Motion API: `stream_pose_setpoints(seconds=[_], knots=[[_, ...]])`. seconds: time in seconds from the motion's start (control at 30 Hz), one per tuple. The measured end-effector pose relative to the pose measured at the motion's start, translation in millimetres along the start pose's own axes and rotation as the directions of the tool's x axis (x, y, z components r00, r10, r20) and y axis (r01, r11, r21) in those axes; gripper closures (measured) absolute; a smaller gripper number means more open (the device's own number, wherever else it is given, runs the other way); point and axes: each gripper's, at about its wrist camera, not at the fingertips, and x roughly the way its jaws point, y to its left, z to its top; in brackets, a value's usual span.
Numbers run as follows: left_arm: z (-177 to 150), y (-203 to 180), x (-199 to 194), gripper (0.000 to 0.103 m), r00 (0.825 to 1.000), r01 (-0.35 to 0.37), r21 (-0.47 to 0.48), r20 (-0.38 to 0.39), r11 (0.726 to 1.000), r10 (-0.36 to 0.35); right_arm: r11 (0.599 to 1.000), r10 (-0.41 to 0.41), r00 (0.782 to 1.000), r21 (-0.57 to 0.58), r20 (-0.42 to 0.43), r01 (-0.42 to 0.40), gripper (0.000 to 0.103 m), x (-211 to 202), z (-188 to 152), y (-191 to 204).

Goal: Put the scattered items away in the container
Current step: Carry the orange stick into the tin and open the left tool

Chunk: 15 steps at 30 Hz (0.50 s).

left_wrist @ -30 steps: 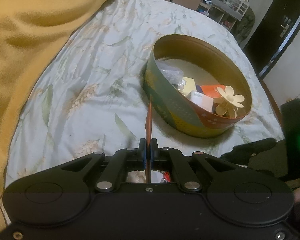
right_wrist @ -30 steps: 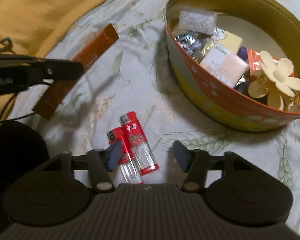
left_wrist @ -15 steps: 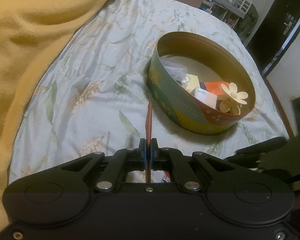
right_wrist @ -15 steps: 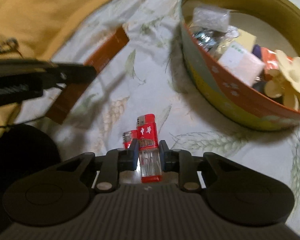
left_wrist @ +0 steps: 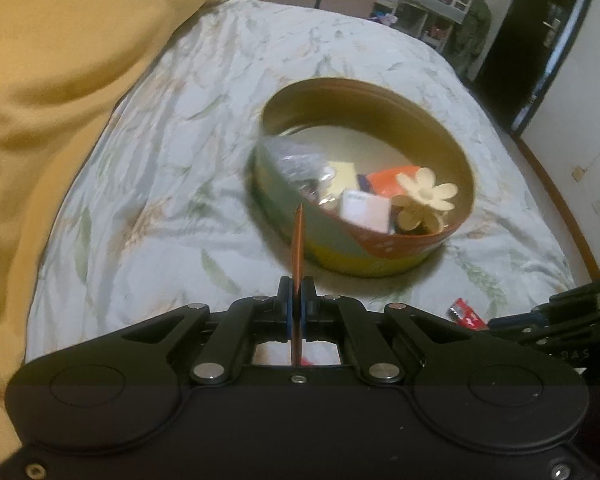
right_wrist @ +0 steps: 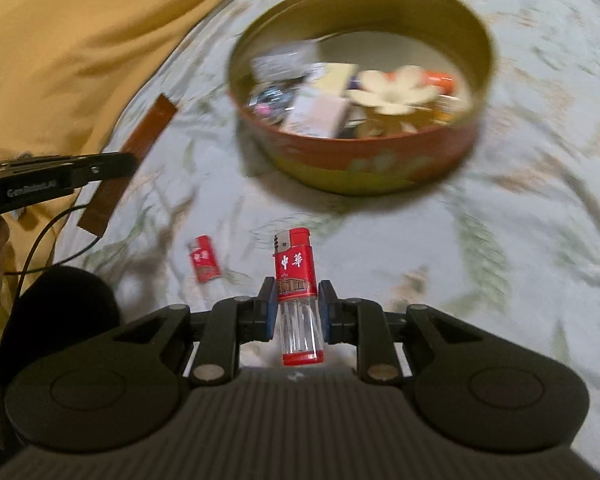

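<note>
Two grippers work above a bed point(right_wrist: 520, 208) with a leaf-print sheet; a yellow blanket point(right_wrist: 60, 40) covers its left side. Near the middle of the bed sits the round tin point(right_wrist: 364, 168), already holding a cream flower clip point(right_wrist: 392, 90), a white packet point(left_wrist: 366, 210), an orange packet point(left_wrist: 388, 176) and a clear bag point(left_wrist: 296, 158). Left gripper point(left_wrist: 297, 308) is clamped on a thin brown sachet point(right_wrist: 128, 164), seen edge-on in its own view. Right gripper point(right_wrist: 299, 306) is clamped on a red lighter point(right_wrist: 296, 284) with a clear body, printed "中華". A second red lighter point(right_wrist: 205, 258) lies on the sheet, just beside the held one and short of the tin. "GenRobot.AI" reads on the left gripper's side.
</note>
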Motion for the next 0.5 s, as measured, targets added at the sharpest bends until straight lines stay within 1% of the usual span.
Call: stream_pose_setpoints(seconds=[0.17, 0.3, 0.5], knots=[[27, -20, 4, 0.1, 1.0, 0.018, 0.054, -0.002, 0.998, -0.018, 0.998, -0.012, 1.0, 0.069, 0.029, 0.01, 0.079, -13, -12, -26], [55, -41, 14, 0.1, 1.0, 0.009, 0.119, 0.003, 0.993, -0.009, 0.994, -0.003, 0.999, 0.113, 0.047, -0.002, 0.079, -21, -24, -39], [99, -73, 45, 0.098, 1.0, 0.006, 0.193, -0.006, 0.981, -0.005, 0.988, 0.012, 0.998, 0.151, 0.056, -0.021, 0.079, -27, -38, -49]])
